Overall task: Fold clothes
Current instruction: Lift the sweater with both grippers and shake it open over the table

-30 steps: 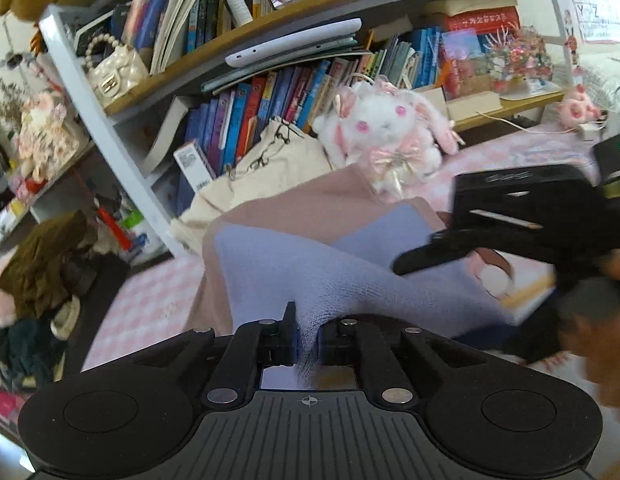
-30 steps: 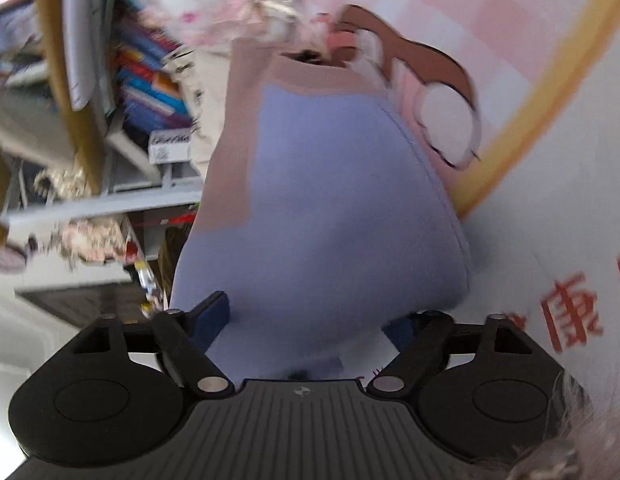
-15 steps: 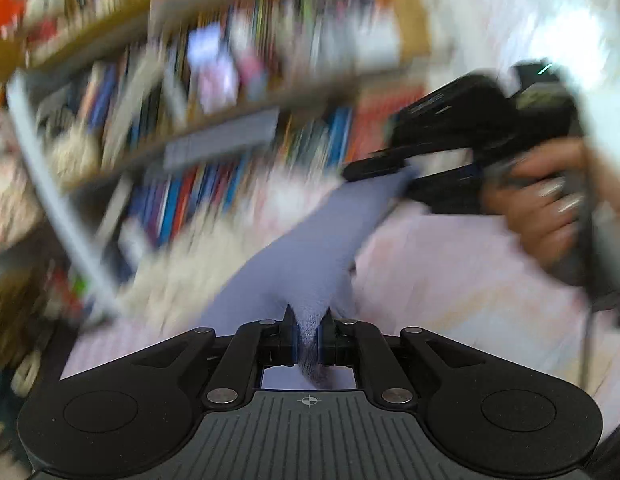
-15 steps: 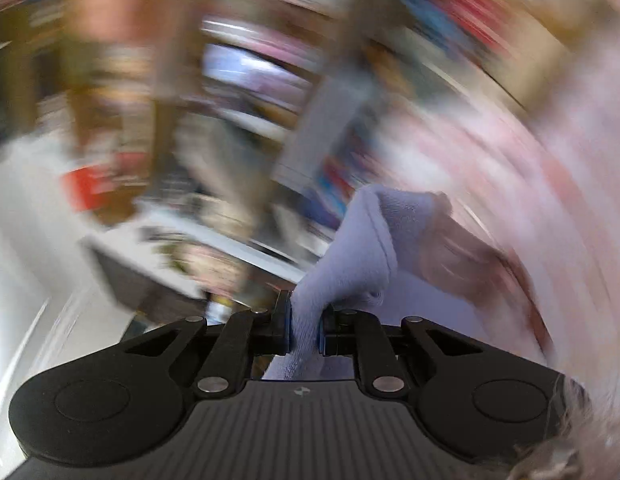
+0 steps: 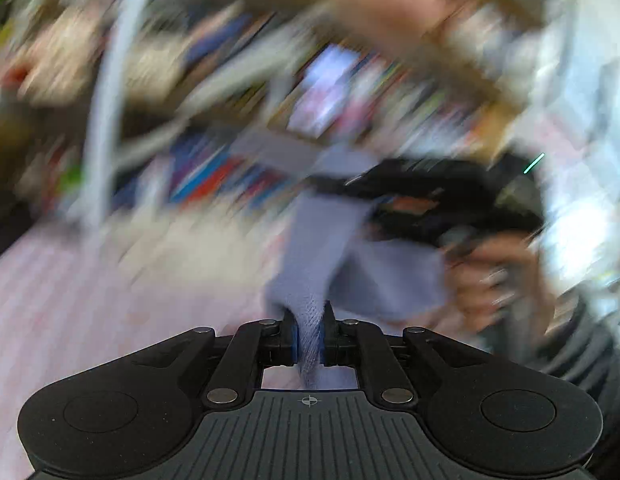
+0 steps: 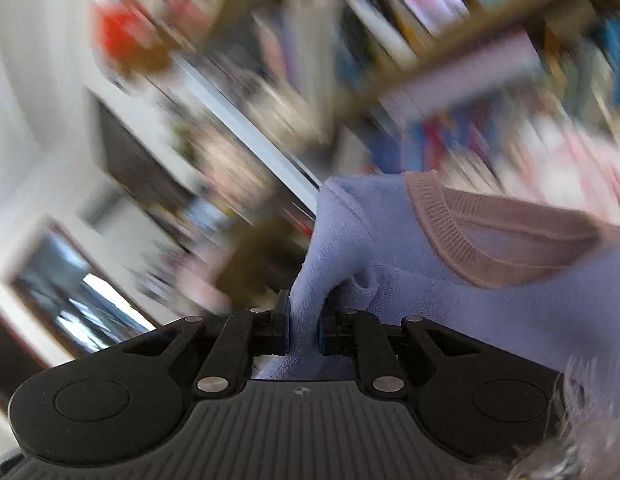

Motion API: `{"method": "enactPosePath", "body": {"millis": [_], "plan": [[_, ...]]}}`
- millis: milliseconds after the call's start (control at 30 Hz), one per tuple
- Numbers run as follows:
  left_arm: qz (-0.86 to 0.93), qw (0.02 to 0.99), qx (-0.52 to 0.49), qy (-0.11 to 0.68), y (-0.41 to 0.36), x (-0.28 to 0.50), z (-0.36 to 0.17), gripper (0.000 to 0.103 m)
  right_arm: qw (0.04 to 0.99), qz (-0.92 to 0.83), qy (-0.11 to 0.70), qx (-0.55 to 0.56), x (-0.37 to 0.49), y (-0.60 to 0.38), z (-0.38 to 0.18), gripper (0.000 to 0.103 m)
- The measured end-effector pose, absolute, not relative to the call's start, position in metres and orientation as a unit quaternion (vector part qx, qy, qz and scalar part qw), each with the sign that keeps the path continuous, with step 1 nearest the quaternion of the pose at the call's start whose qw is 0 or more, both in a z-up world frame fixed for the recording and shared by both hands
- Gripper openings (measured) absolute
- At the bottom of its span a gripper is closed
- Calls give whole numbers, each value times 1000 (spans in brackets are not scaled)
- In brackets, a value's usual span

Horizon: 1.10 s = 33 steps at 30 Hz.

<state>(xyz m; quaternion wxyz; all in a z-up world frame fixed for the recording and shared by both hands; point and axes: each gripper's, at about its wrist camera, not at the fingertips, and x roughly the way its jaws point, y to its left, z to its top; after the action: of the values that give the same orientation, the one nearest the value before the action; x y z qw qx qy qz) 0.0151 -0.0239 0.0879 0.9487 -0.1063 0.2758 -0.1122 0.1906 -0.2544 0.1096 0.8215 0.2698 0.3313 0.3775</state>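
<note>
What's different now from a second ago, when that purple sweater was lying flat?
The right gripper, open a second ago, has shut on the lavender sweater, and both grippers have lifted it off the pink bedding. The left gripper stays clamped on the fabric throughout.

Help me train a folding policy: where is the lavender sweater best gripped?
By its top edge on both sides, as now: the right gripper pinches knit beside the pink collar, the left gripper another bunched edge. Jaws closing across the lavender sweater would probably let it hang flat.
</note>
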Motion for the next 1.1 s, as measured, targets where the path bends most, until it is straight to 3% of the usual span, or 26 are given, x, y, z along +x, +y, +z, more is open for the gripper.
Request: {"method": "enactPosePath", "body": {"millis": [133, 233, 367, 433, 500, 533, 567, 867, 1100], "plan": [[-47, 930, -64, 358, 10, 35, 22, 14, 832, 292, 413, 228, 201, -198, 31, 12], [-30, 924, -34, 379, 25, 38, 11, 15, 837, 277, 423, 210, 211, -163, 11, 12], [-17, 925, -17, 379, 39, 25, 11, 30, 851, 278, 415, 162, 234, -121, 9, 14], [-3, 926, -13, 376, 45, 17, 9, 38, 850, 291, 417, 141, 239, -110, 12, 35], [8, 930, -14, 367, 49, 12, 11, 43, 852, 303, 406, 130, 235, -109, 17, 39], [9, 931, -19, 364, 50, 11, 11, 51, 856, 308, 394, 129, 229, -115, 21, 48], [6, 932, -26, 362, 51, 12, 10, 55, 857, 308, 391, 129, 219, -128, 22, 51], [9, 906, -140, 399, 44, 3, -19, 61, 874, 247, 416, 51, 121, -268, 3, 51], [83, 892, -122, 427, 21, -1, -49, 60, 864, 211, 456, -13, 64, -307, -36, 47]]}}
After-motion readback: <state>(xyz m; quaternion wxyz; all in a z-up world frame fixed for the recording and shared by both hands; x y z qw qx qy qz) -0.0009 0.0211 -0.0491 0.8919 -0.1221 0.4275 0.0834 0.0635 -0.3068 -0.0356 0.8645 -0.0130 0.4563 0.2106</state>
